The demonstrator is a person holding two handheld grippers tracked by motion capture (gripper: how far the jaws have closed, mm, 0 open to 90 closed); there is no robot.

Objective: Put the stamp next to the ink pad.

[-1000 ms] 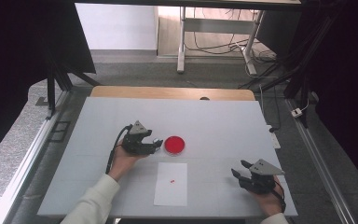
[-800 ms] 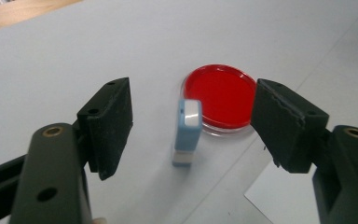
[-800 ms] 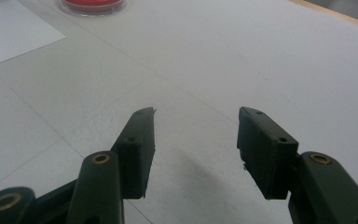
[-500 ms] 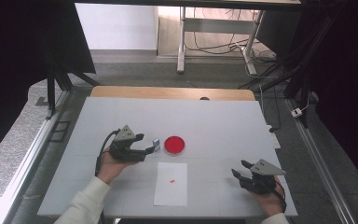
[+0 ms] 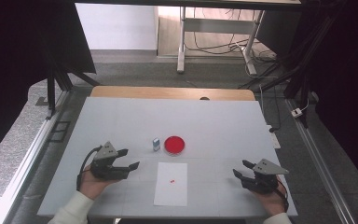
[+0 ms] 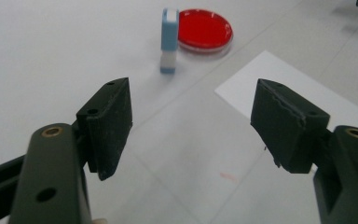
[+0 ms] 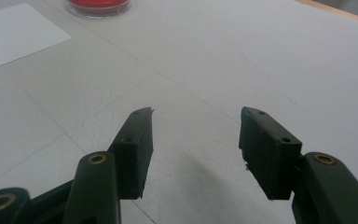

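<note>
Now the left tool gapes empty, near the upright stamp.

white tabletop beneath jaws | wooden strip along its far edge, well ahead of jaws | cables farther ahead, beyond strip

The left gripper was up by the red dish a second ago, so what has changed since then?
The left gripper let go of the small blue stamp, leaving it upright beside the red dish, and drew back toward the person, jaws open and empty. The right gripper kept its place, jaws just opening slightly. Dish and paper sheet stayed put.
</note>
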